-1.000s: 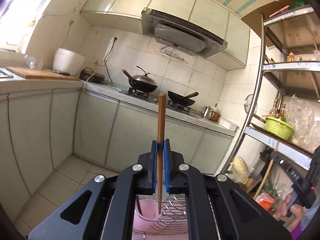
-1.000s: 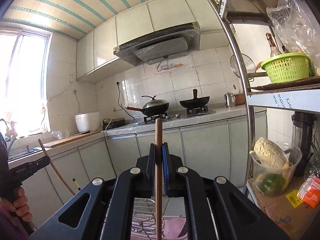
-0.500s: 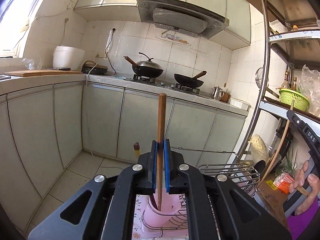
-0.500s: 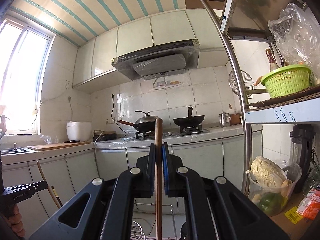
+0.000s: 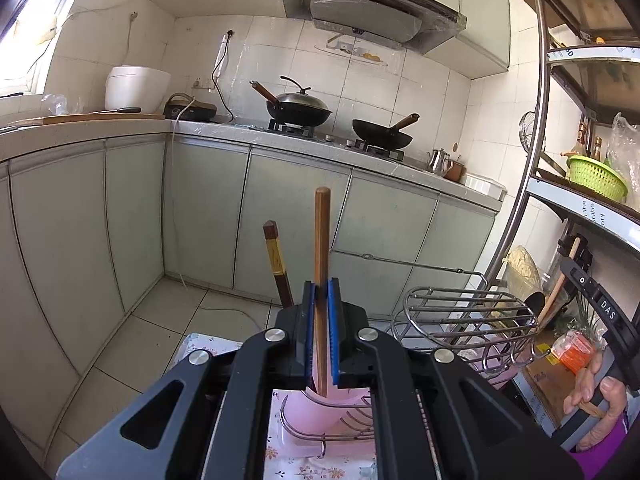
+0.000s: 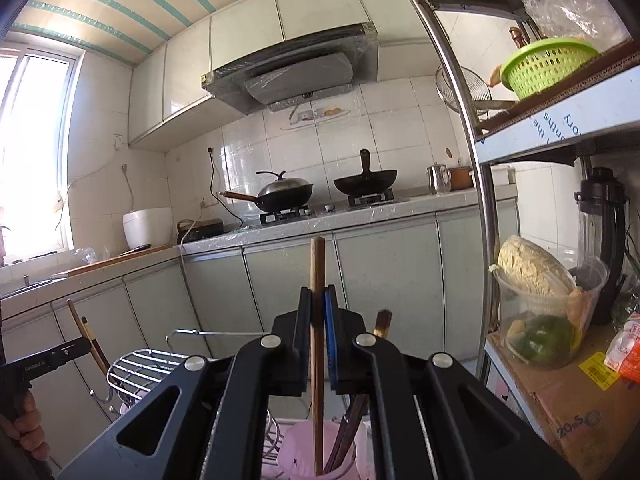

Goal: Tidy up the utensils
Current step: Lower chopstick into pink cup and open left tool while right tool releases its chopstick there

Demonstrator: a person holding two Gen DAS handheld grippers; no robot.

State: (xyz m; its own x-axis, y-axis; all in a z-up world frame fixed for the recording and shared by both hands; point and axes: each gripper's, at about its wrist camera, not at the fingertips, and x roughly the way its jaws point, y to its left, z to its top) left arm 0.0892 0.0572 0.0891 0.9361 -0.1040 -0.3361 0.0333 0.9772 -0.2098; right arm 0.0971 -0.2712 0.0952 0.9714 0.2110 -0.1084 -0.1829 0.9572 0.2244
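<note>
My left gripper (image 5: 321,294) is shut on an upright wooden chopstick (image 5: 321,240); its lower tip hangs just above a pink utensil holder (image 5: 320,408). A dark chopstick with a gold band (image 5: 276,260) stands in that holder. My right gripper (image 6: 318,300) is shut on a second wooden chopstick (image 6: 317,272), whose lower end reaches into the pink holder (image 6: 304,456), beside dark chopsticks (image 6: 382,326). The right gripper also shows at the right edge of the left wrist view (image 5: 596,300), and the left gripper at the left edge of the right wrist view (image 6: 52,354).
A wire dish rack (image 5: 464,316) stands by the holder on a floral cloth (image 5: 200,346). A metal shelf unit (image 5: 536,160) with a green basket (image 6: 548,66) and food tubs (image 6: 544,320) stands at right. Kitchen counter with two woks (image 5: 300,112) lies ahead.
Both wrist views have tilted downward and the grippers have come lower over the pink holder. The dark chopsticks and the wire rack have come into view. Both grips are unchanged.
</note>
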